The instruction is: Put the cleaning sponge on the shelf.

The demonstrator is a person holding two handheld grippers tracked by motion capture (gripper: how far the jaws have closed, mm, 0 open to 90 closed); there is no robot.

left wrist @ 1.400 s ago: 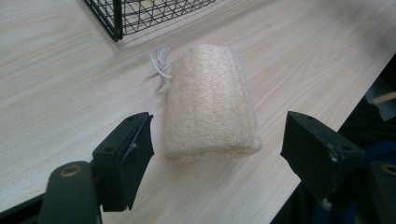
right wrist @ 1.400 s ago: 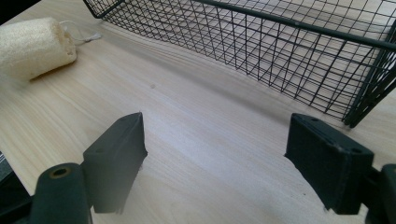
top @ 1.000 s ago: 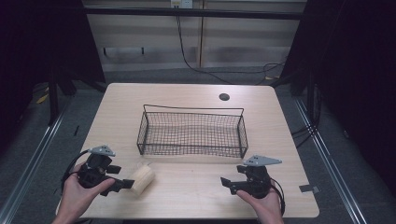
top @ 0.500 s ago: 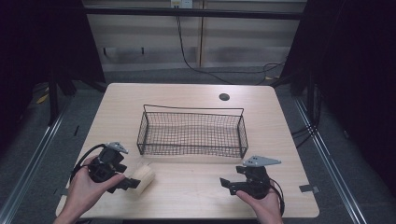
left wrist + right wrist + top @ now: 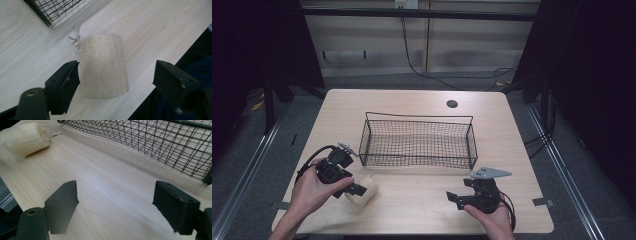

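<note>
We hold the left claw (image 5: pixel 116 80) spread wide around the loofah (image 5: pixel 103 66), one jaw against its side, to straddle it for a grab. The loofah lies on the counter (image 5: pixel 412 205) near the wire basket (image 5: pixel 417 142). Our right claw (image 5: pixel 115 206) waits apart, holding nothing.

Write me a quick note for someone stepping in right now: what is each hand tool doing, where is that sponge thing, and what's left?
Left gripper: open, fingers on either side of the loofah sponge, one finger close against its side, the other well apart. Not gripped yet.
Right gripper: open, holding nothing, low over bare table in front of the wire basket.
The sponge lies on its side on the table near the basket's front left corner, its string loop pointing toward the basket.
Done: left gripper lined up on the sponge.
Left, probably: close on the sponge, lift it, set it in the basket.
</note>
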